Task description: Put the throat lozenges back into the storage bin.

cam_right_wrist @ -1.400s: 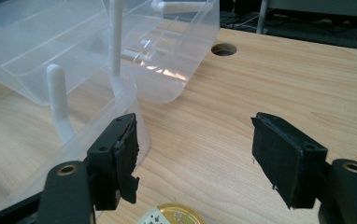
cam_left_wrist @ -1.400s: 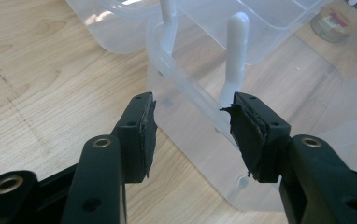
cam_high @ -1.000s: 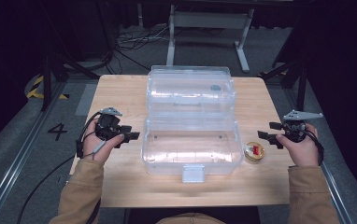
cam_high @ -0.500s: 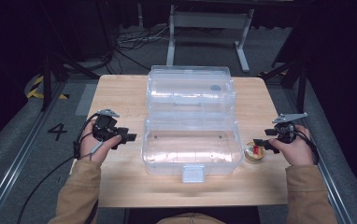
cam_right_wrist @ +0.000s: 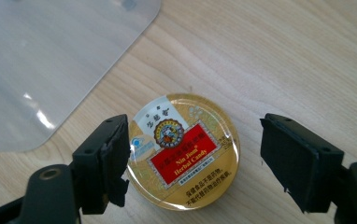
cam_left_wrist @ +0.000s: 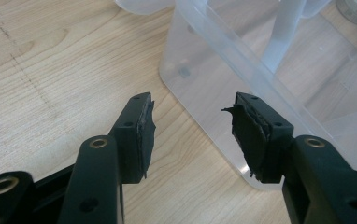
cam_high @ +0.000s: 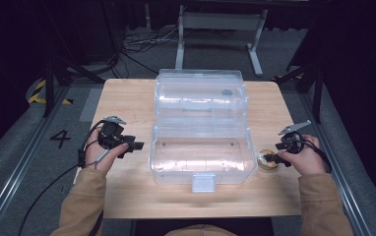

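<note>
Both tongs are held open, the right gripper straddling the candy tin lying just beside the clear storage box, the left gripper empty at its other side, so the tin could be skidded away if 1 jaw touches first.

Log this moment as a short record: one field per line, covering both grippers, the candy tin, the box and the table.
right gripper: open, jaws on either side of the candy tin, not closed on it
candy tin: round, gold, red label, lying flat on the table right of the box
left gripper: open, empty, at the box's left wall
box: clear plastic, lid swung open to the far side
table: light wood
</note>
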Tool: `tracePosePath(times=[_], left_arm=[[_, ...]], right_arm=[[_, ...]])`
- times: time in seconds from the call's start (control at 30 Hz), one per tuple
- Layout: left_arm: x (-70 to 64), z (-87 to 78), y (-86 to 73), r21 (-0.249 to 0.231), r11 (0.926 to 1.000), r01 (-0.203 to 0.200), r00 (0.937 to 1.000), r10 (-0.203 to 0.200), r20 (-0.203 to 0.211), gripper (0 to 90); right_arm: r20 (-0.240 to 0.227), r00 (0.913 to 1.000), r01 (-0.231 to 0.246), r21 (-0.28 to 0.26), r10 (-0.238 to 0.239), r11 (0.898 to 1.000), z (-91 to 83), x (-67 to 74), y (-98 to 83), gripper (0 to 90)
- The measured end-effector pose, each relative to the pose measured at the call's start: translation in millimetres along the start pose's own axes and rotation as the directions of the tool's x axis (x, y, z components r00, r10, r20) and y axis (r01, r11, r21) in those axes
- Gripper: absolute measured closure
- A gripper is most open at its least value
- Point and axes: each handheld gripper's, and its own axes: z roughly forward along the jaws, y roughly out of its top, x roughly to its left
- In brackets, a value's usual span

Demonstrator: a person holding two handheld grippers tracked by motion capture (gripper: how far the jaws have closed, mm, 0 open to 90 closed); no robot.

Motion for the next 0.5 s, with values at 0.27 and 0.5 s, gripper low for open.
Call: tracePosePath(times=[0.27,0.5], left_arm=[[8.8,6.3,-5.6,0.027,0.9995,0.019,0.9996,-0.018,-0.024,48.2],[17.0,15.6,-11.8,0.055,0.9976,0.040,0.9989,-0.039,-0.027,48.0]], right_arm=[[-0.001,0.9992,0.040,0.063,-0.040,0.997,9.2,1.3,-0.6,20.6],[-0.029,0.9967,0.079,0.110,-0.076,0.991,16.5,3.6,-0.8,18.7]])
